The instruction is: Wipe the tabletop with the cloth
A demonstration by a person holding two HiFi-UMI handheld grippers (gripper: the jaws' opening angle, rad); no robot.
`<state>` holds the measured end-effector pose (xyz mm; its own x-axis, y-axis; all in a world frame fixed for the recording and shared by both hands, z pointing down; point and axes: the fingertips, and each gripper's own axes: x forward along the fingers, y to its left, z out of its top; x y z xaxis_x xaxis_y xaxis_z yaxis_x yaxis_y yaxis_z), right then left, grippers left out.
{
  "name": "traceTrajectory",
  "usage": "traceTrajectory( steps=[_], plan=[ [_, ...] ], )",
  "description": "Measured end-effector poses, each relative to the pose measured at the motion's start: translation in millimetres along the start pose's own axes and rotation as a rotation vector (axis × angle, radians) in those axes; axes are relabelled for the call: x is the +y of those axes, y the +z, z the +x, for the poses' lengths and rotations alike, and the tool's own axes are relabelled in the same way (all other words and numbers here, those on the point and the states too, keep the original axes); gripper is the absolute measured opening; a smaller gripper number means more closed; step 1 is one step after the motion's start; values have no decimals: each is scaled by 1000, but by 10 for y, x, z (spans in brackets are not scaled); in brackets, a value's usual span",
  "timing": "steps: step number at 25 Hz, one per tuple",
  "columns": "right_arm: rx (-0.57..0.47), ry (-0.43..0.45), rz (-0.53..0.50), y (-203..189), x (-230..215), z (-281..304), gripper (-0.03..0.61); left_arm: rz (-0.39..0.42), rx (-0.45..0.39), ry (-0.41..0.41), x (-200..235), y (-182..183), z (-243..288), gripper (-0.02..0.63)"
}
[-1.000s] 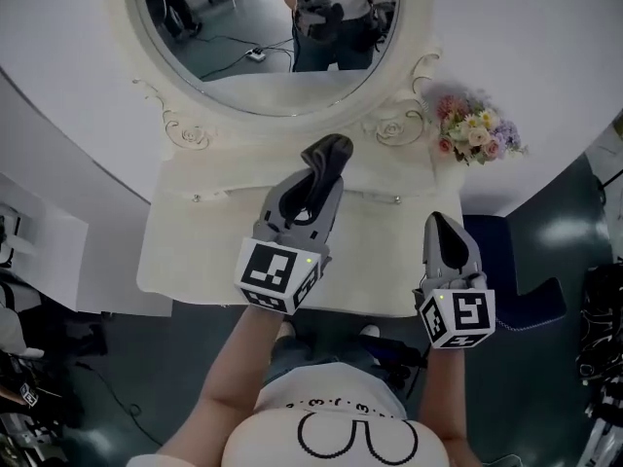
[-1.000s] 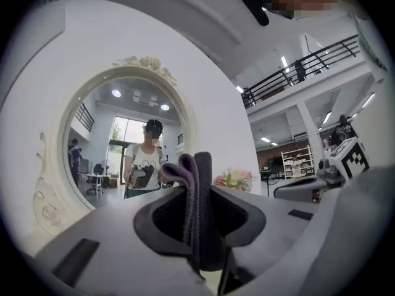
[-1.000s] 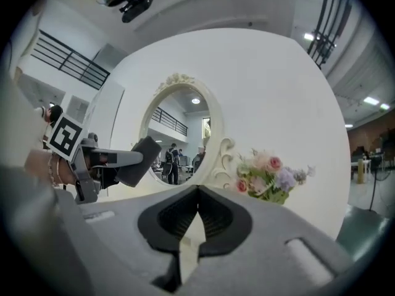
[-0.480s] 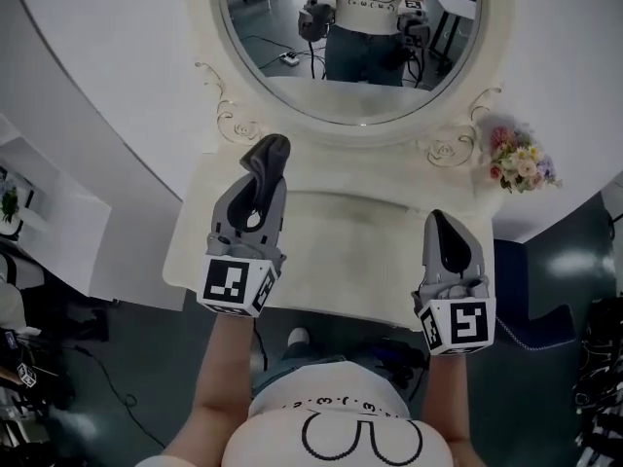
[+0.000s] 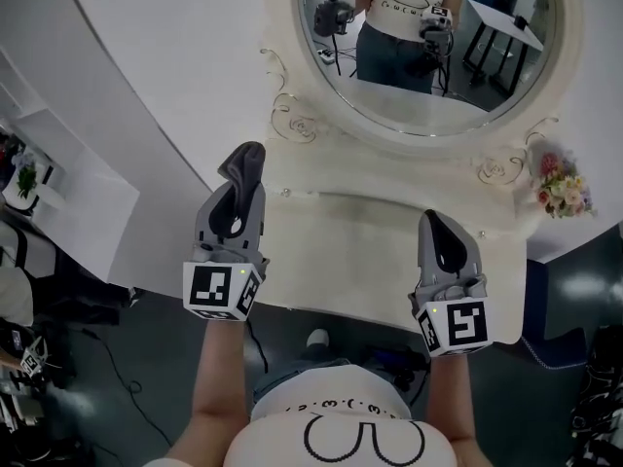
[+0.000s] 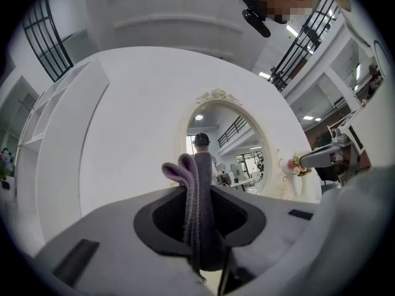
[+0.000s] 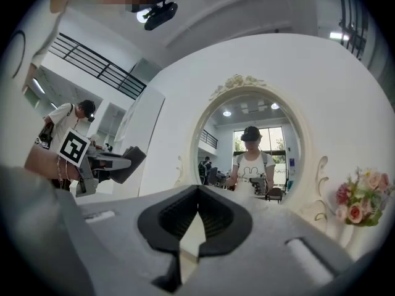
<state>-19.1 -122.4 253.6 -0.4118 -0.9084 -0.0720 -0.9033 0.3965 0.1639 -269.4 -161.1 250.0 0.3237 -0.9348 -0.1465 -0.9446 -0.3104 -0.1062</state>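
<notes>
A folded grey-purple cloth [image 5: 244, 161] sticks up from my left gripper [image 5: 240, 185], which is shut on it and hangs over the left end of the cream tabletop [image 5: 360, 251]. In the left gripper view the cloth [image 6: 196, 202] stands upright between the jaws of that gripper [image 6: 200, 227]. My right gripper [image 5: 436, 226] hovers over the table's right front part. Its jaws [image 7: 196, 217] are shut with nothing between them. The cloth is raised off the tabletop.
An oval mirror [image 5: 428, 56] in an ornate cream frame stands at the back of the table and reflects a person with both grippers. A small flower bouquet [image 5: 560, 185] sits at the back right. White shelving [image 5: 58, 183] stands to the left, dark floor below.
My left gripper has carried the cloth from the table's middle to its left end. The right gripper has also shifted left relative to the table.
</notes>
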Motion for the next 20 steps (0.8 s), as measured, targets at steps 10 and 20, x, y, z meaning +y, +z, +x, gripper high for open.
traceTrajectory(
  steps=[10,20],
  plan=[
    [75,147,26,-305,948,536,-3,-11,180,140,1114,-585,-515,95],
    [246,252,45,-1006,1533,620,-3,-36,524,132,1521,-1666,-944,95]
  ],
)
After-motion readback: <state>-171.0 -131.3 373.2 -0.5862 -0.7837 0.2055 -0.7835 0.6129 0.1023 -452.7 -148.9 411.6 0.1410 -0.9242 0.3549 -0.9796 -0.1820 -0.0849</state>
